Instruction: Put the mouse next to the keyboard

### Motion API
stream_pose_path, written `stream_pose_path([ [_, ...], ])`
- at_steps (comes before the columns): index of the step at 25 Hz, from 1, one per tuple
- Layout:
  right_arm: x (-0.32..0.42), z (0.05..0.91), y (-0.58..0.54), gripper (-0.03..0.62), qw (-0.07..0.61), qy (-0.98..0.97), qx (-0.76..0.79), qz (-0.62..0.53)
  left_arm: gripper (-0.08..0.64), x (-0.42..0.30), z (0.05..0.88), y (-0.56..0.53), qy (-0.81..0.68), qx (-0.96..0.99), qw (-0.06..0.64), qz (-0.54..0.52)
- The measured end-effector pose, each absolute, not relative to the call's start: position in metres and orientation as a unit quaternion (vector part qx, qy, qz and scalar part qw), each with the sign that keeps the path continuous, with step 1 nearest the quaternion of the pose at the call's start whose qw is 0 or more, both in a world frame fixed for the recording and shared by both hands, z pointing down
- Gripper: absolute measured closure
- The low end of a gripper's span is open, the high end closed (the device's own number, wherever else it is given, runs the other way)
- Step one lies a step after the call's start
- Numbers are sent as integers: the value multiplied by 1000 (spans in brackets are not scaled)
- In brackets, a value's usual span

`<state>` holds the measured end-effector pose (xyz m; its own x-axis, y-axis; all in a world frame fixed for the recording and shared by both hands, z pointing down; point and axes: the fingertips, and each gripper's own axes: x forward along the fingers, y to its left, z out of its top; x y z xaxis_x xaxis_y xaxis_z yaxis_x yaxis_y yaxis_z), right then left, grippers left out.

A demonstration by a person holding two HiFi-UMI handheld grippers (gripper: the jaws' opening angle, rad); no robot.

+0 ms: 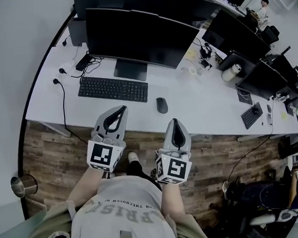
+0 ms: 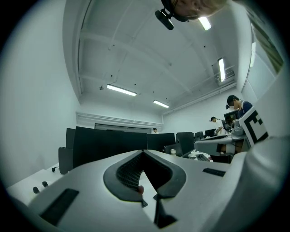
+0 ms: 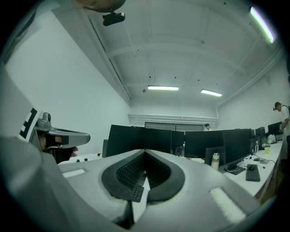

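Observation:
In the head view a black mouse (image 1: 162,105) lies on the white desk (image 1: 210,113), a short gap to the right of the black keyboard (image 1: 113,89). My left gripper (image 1: 122,108) is shut and empty, its tips over the desk's front edge just below the keyboard's right end. My right gripper (image 1: 175,121) is also shut and empty, hovering at the desk edge just below and right of the mouse. In the left gripper view the jaws of the left gripper (image 2: 144,152) meet. The right gripper (image 3: 145,152) shows the same, with a bit of keyboard (image 3: 136,194) below its tips.
A large black monitor (image 1: 140,37) stands behind the keyboard. Cables and plugs (image 1: 62,92) trail at the desk's left end. More monitors, a second keyboard (image 1: 251,115) and a white cup (image 1: 231,72) crowd the right. A metal bin (image 1: 22,186) stands on the wood floor.

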<state>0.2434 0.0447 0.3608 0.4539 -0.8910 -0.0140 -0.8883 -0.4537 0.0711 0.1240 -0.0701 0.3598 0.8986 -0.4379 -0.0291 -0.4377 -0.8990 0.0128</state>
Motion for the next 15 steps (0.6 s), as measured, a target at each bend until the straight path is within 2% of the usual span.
stream_pose_path([
  [15,251,358,44,594,34,-523,851,-32,549,135,367,-69,-220,975,6,-7],
])
